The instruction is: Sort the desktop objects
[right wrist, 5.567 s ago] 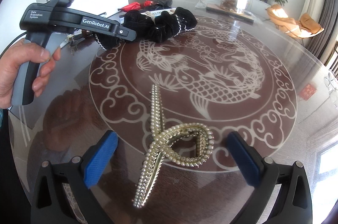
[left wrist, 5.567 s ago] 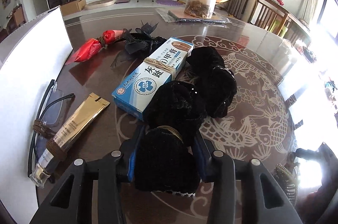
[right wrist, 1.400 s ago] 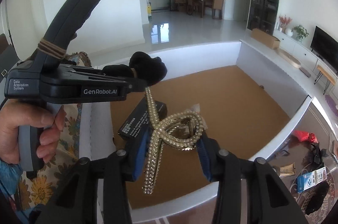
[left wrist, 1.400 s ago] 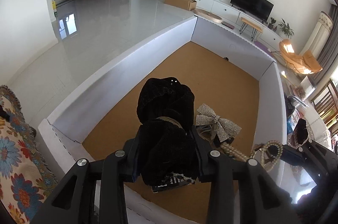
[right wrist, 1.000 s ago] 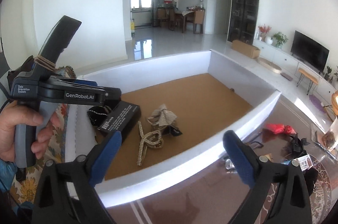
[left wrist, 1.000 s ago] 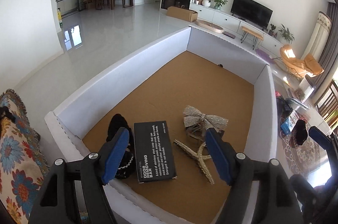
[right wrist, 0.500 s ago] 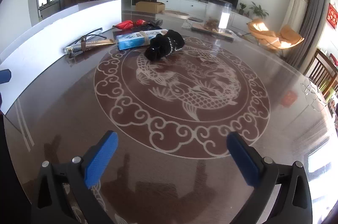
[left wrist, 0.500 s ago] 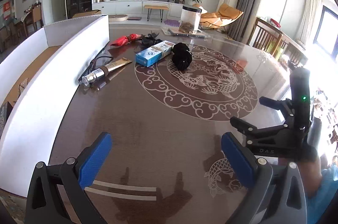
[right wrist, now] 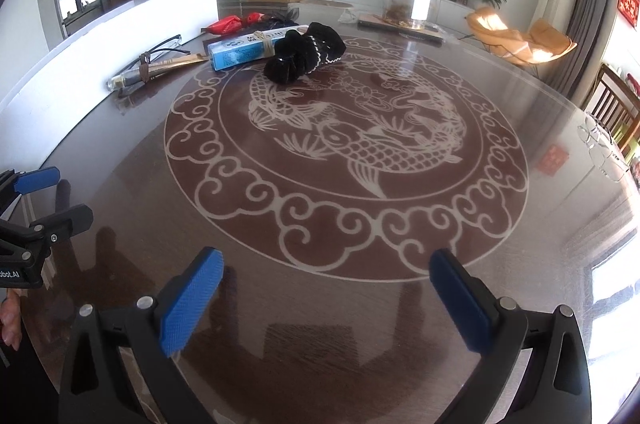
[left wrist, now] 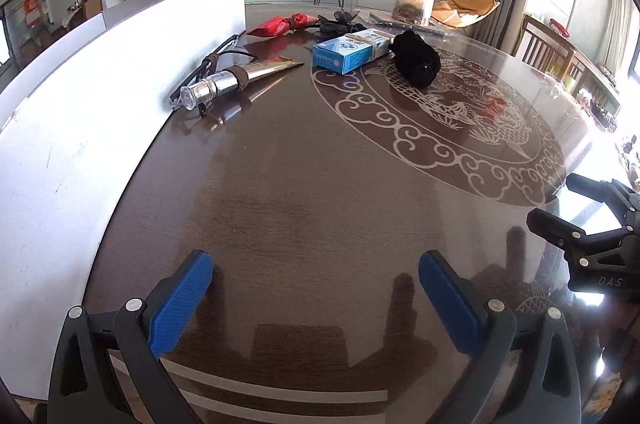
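- At the far side of the desk (right wrist: 320, 304) lie a black scrunchie (right wrist: 304, 54), a blue box (right wrist: 244, 50) touching it and a tube (right wrist: 156, 70), near the white box wall (left wrist: 80, 96).
- Your left tool (left wrist: 316, 288) has its jaws wide apart, holding nothing.
- Your right tool (right wrist: 326, 288) is also spread, empty.

"DAS", seemingly, on right hand-held gripper (left wrist: 600, 248).

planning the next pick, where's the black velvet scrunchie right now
In both wrist views, the black velvet scrunchie lies far across the table, touching the blue-and-white box's right side.
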A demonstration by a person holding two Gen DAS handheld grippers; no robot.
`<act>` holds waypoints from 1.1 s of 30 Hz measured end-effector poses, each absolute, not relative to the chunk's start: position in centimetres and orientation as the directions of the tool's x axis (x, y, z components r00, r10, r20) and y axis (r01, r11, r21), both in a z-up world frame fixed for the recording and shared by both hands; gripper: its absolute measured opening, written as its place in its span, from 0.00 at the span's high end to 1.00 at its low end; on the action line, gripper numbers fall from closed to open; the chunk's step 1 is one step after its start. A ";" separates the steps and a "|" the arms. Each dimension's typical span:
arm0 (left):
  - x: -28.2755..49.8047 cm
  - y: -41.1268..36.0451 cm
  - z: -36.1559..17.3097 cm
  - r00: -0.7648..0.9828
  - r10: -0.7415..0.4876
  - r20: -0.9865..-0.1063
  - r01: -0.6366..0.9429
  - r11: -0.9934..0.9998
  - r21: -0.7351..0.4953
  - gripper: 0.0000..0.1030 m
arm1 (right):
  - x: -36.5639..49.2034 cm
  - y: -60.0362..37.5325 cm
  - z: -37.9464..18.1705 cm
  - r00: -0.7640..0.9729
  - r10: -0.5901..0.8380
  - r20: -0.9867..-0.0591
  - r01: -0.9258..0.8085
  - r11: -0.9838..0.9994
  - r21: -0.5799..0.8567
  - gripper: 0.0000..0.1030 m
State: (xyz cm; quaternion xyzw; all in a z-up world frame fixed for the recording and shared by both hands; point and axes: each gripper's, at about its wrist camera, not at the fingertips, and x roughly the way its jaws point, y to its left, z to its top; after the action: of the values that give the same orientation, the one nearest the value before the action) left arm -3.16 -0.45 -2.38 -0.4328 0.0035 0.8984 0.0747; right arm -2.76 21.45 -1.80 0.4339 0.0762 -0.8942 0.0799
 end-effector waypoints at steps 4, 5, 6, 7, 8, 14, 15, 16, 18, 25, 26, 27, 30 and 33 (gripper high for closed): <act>-3.2 -0.2 -2.6 -0.604 0.121 -0.788 -0.142 -0.989 -0.043 0.00 | -2.8 21.0 -2.0 -0.601 -0.067 -0.796 0.219 -0.972 -0.084 0.00; -3.2 -0.2 -2.6 -0.603 0.122 -0.789 -0.143 -0.989 -0.043 0.00 | -2.8 21.0 -2.1 -0.600 -0.069 -0.797 0.220 -0.972 -0.081 0.00; -3.3 -0.2 -2.6 -0.600 0.122 -0.791 -0.143 -0.989 -0.045 0.00 | -2.9 21.1 -2.1 -0.598 -0.073 -0.798 0.220 -0.973 -0.075 0.00; -3.3 -0.2 -2.7 -0.599 0.119 -0.792 -0.141 -0.989 -0.041 0.00 | -2.9 21.2 -2.1 -0.594 -0.080 -0.800 0.220 -0.973 -0.066 0.00; -3.3 -0.1 -2.7 -0.598 0.115 -0.793 -0.141 -0.989 -0.037 0.00 | -3.0 21.3 -2.1 -0.589 -0.089 -0.804 0.221 -0.974 -0.054 0.00; -3.3 0.5 -2.8 -0.595 0.086 -0.799 -0.150 -0.989 0.005 0.00 | -3.2 21.7 -2.3 -0.571 -0.117 -0.813 0.219 -0.976 -0.013 0.00; -3.3 0.5 -2.8 -0.596 0.087 -0.798 -0.149 -0.989 0.004 0.00 | -3.2 21.7 -2.3 -0.571 -0.117 -0.813 0.219 -0.976 -0.013 0.00; -3.3 0.4 -2.9 -0.596 0.086 -0.798 -0.149 -0.989 0.004 0.00 | -3.2 21.7 -2.3 -0.571 -0.117 -0.813 0.219 -0.976 -0.013 0.00; -3.3 0.4 -2.9 -0.597 0.086 -0.798 -0.148 -0.989 0.004 0.00 | -3.2 21.7 -2.3 -0.571 -0.117 -0.813 0.219 -0.976 -0.013 0.00; -3.3 0.4 -2.8 -0.598 0.084 -0.797 -0.146 -0.989 0.005 0.00 | -3.1 21.7 -2.3 -0.571 -0.116 -0.813 0.218 -0.976 -0.014 0.00; -3.3 0.4 -2.8 -0.599 0.084 -0.796 -0.145 -0.989 0.005 0.00 | -3.1 21.7 -2.3 -0.571 -0.116 -0.813 0.218 -0.976 -0.014 0.00; -3.3 0.4 -2.8 -0.599 0.084 -0.796 -0.146 -0.989 0.006 0.00 | -3.1 21.7 -2.3 -0.571 -0.116 -0.813 0.218 -0.976 -0.014 0.00; -3.3 0.5 -2.8 -0.599 0.084 -0.796 -0.146 -0.989 0.006 0.00 | -3.1 21.7 -2.3 -0.571 -0.116 -0.813 0.218 -0.976 -0.014 0.00; -3.3 0.5 -2.8 -0.599 0.084 -0.796 -0.145 -0.989 0.005 0.00 | -3.1 21.7 -2.3 -0.571 -0.116 -0.813 0.218 -0.976 -0.014 0.00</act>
State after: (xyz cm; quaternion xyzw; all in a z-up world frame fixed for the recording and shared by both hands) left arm -3.34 0.46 -2.79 -0.4432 0.0348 0.8934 0.0641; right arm -3.14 21.70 -2.30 0.4537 0.0563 -0.8844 0.0946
